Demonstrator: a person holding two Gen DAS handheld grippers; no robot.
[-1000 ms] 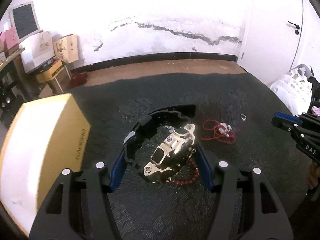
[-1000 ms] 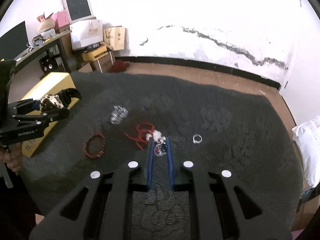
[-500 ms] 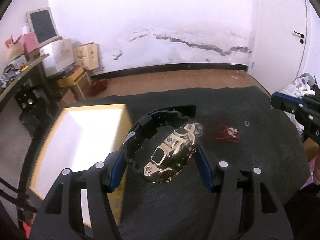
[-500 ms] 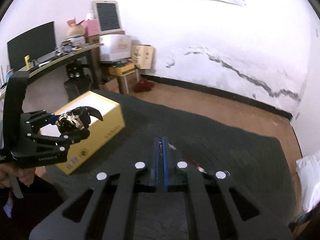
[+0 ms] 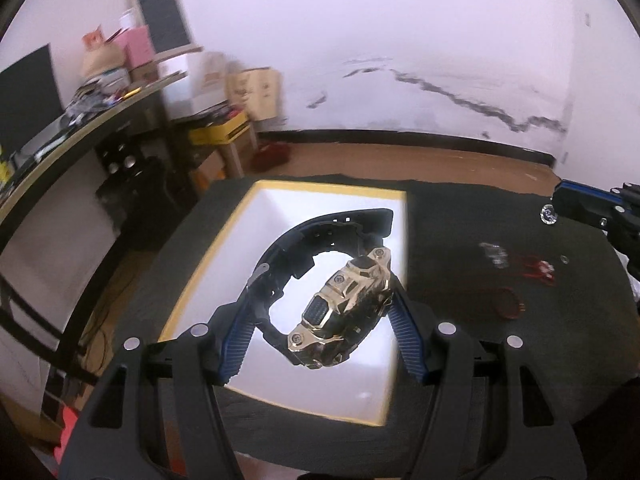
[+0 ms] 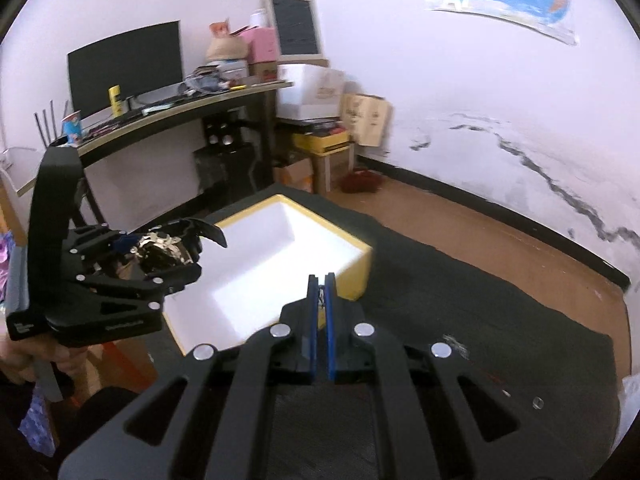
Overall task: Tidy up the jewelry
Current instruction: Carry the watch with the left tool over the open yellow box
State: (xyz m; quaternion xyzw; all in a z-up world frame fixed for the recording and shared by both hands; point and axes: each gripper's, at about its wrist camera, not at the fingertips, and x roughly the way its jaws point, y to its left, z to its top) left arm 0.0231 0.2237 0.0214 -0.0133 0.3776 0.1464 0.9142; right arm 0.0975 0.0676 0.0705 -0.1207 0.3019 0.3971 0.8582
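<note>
My left gripper [image 5: 320, 300] is shut on a gold-and-black watch [image 5: 344, 304] and holds it in the air over the white inside of a yellow box [image 5: 320, 190]. In the right wrist view the same gripper [image 6: 168, 256] and watch [image 6: 160, 246] hang over the box's [image 6: 356, 264] left side. My right gripper [image 6: 320, 280] is shut on a small clear crystal piece [image 6: 320, 294], just right of the box. The left wrist view shows that piece [image 5: 549, 214] hanging from the right gripper's [image 5: 560, 202] tips.
On the black cloth [image 5: 460, 220] lie a red bead bracelet [image 5: 510, 304], a red cord piece [image 5: 540, 270], a clear sparkly piece [image 5: 494, 254] and a small ring [image 5: 565, 259]. A desk [image 6: 180, 114] with a monitor and stacked cartons stand beyond the table's left edge.
Both grippers rose and swung left toward the yellow box. The watch now hangs over the box's inside. The right gripper closed on the small crystal piece and lifted it off the cloth.
</note>
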